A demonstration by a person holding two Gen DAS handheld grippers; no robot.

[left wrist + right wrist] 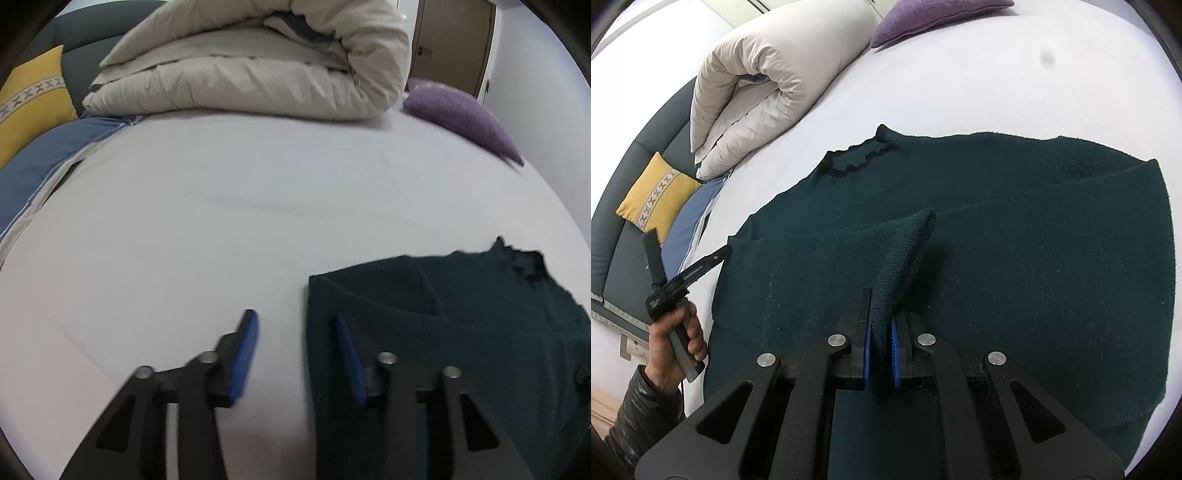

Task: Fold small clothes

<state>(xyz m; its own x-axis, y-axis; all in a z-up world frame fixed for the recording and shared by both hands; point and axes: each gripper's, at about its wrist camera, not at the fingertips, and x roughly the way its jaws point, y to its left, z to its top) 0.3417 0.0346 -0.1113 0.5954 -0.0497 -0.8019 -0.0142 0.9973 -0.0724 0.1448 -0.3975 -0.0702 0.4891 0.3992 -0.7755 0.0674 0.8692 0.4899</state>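
Garment: dark green knitted sweater [1015,236] is lying flat on the white bedsheet [960,85], filling the frame's centre.
Right gripper [880,332]: is pinching a raised sleeve fold.
Left gripper [295,325]: is hanging partly open, straddling the sweater's left edge, nothing pinched.

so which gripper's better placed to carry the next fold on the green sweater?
Right. The right gripper is shut on a raised fold of the sweater. The left gripper is open, straddling the sweater's edge, gripping nothing.
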